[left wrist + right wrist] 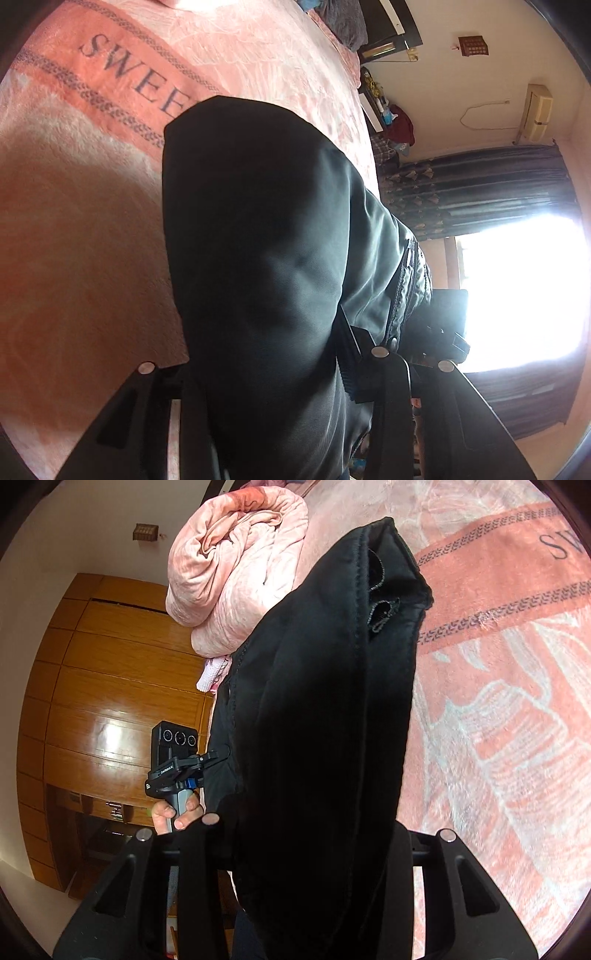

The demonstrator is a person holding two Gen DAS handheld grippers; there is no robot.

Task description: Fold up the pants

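Note:
The black pants (258, 221) hang in the air above a pink blanket (110, 74) printed with grey letters. My left gripper (284, 362) is shut on a thick fold of them, and cloth covers most of its fingers. In the right wrist view the same pants (325, 701) fill the middle, their hemmed end (391, 572) stretched out over the blanket (498, 701). My right gripper (303, 827) is shut on the fabric too. A hand (173, 816) holds the left gripper's handle (177, 775) just left of the pants.
A rolled pink quilt (236, 572) lies on the bed beyond the pants. A wooden wardrobe (92, 701) stands past the bed's edge. On the other side are a bright window (517, 288), dark curtains (480, 184) and a cluttered shelf (388, 122).

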